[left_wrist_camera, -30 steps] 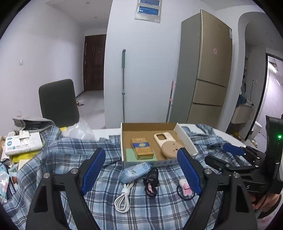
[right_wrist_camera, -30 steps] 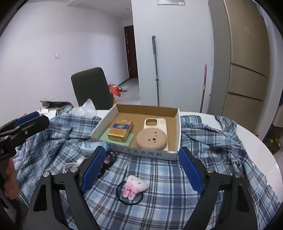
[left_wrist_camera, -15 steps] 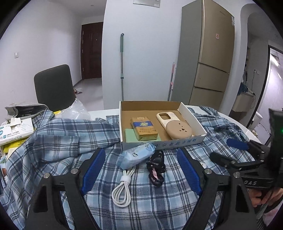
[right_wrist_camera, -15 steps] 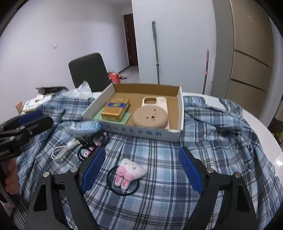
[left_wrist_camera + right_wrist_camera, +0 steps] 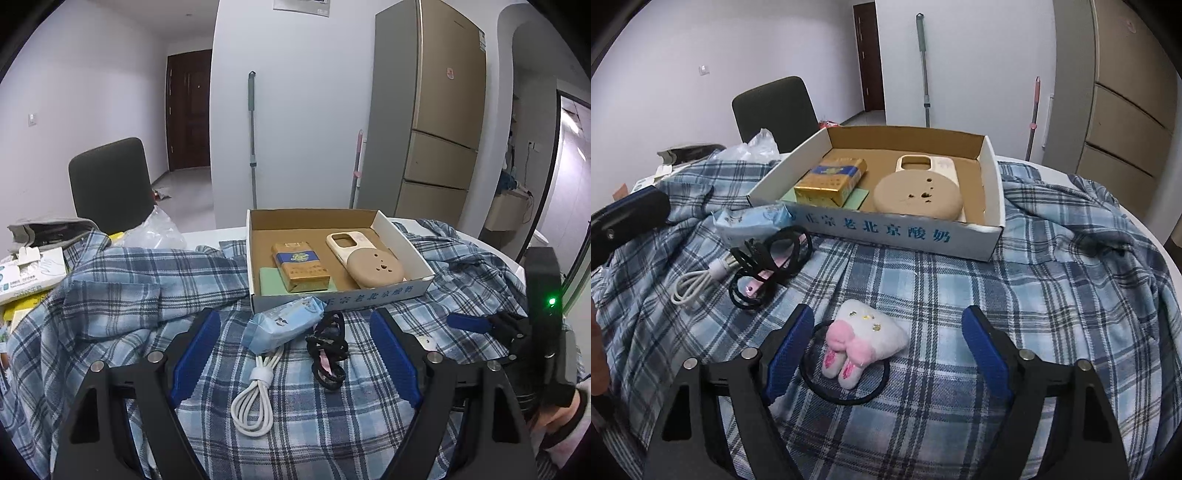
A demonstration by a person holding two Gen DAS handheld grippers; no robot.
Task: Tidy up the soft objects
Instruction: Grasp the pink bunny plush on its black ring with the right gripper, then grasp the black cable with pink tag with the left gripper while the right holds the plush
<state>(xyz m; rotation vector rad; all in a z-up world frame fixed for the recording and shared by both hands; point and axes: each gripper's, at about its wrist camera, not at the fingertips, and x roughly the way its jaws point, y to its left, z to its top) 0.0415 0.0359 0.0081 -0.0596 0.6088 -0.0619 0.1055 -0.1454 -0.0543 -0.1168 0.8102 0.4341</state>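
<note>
One soft thing sits closest to any tool: the plush bunny hair tie (image 5: 862, 347), lying on the plaid shirt (image 5: 960, 295) just ahead of the right gripper (image 5: 888, 354), between its blue pads but nearer the left one. Its black elastic loop spreads flat under and around the plush, reaching toward that left pad. The plush's long axis runs roughly from the pink feet near the camera up and right to the white body, slightly askew to the line of the fingers. The right gripper stands wide, holding nothing.

The left gripper (image 5: 295, 354) is equally spread and empty, framing a different cluster: the blue tissue pack (image 5: 284, 328), the coiled white cable (image 5: 255, 398) and a tangle of black hair ties (image 5: 327, 350). From that side the bunny is not visible.

Beyond both lies the cardboard box (image 5: 993, 206), touching the tissue pack's far end, already holding a cigarette pack (image 5: 831, 181), a round beige pad (image 5: 918, 195) and a phone case (image 5: 934, 164).

The right hand is judged the nearer for the bunny; a small shift left should centre it.
</note>
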